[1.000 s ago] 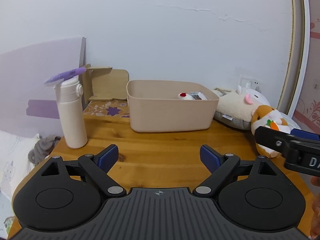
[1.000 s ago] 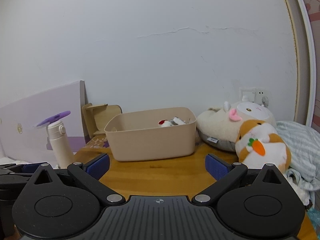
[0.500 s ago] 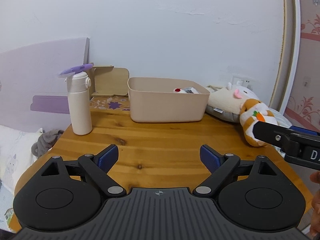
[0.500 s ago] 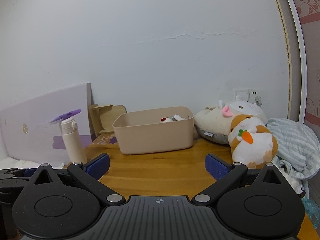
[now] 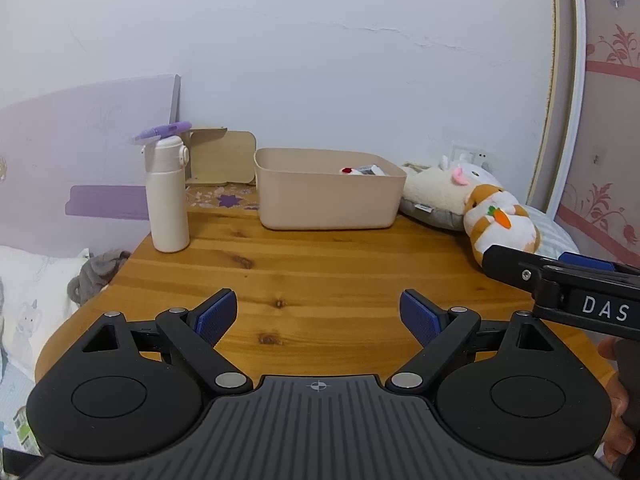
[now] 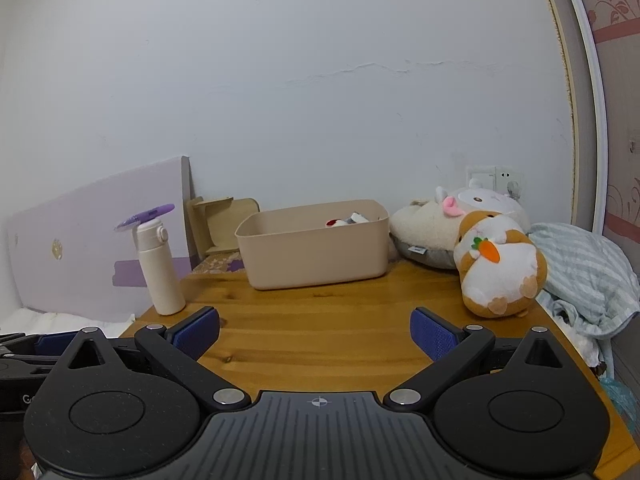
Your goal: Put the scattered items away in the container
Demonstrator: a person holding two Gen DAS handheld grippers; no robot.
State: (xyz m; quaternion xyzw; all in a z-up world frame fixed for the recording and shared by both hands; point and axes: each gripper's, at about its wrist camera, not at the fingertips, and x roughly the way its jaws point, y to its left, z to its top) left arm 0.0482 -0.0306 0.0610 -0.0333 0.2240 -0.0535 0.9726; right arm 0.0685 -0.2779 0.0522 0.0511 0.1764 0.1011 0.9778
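Container [image 5: 328, 200] sits on wooden table [image 5: 320, 272] against white wall [image 5: 320, 60].

We see a beige container [image 5: 326, 200] on the honey-brown, knotted wood table [image 5: 320, 272]. Left of the container stands a cream bottle [image 5: 167, 196] with a purple piece [image 5: 162, 135] on top. Right of the container lie a cream plush with a pink ear [image 6: 448, 220] and an orange-and-white hamster plush [image 6: 500, 268] bearing an orange carrot with green leaves. Further right of the container is pale blue-striped cloth [image 6: 584, 272]. Our left gripper [image 5: 318, 318] and right gripper [image 6: 316, 336] are black with blue pads [image 5: 216, 316].
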